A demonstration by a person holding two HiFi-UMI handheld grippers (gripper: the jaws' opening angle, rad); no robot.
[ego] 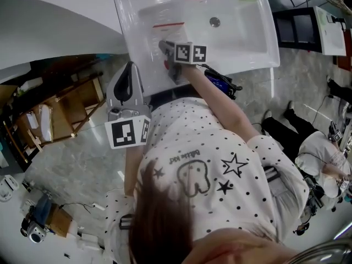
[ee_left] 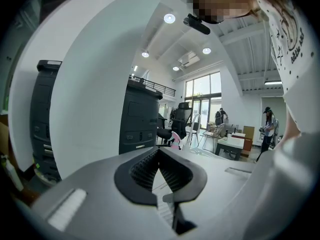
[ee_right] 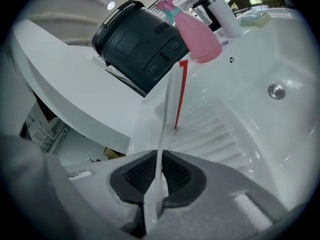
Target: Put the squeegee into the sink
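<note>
Squeegee [ee_right: 169, 109] is pinched by its pale handle between the jaws of the right gripper [ee_right: 159, 159], red blade over the ribbed side of the sink [ee_right: 280, 134]. Left gripper [ee_left: 159, 153] jaws are pressed together, empty, outside the sink.

Bright all over. Lit by round ceiling lamps [ee_left: 169, 18] and big windows [ee_left: 202, 90]. Shines white on the sink [ego: 247, 37]. Bends and goes dark at the edges. Blurs up close.
</note>
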